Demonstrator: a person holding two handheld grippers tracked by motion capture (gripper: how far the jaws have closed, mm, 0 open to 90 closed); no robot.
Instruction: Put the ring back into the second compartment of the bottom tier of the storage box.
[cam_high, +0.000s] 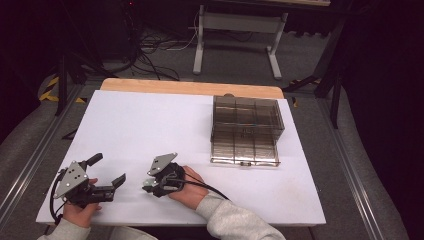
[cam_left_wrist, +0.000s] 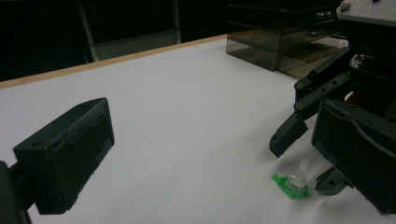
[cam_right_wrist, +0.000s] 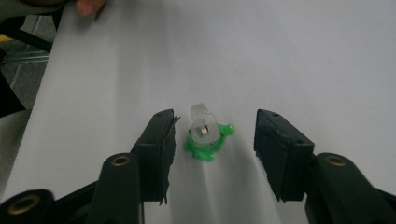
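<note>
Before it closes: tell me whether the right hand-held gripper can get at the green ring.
Probably yes. The right hand-held gripper is open, and the green ring lies on the table between its jaws, with nothing in the way.

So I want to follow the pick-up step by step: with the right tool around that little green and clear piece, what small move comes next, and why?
Probably close the right tool. Its jaws stand open on either side of the small green and clear piece, which lies on the white table untouched, nearer one jaw. The left tool waits open to the side.
</note>
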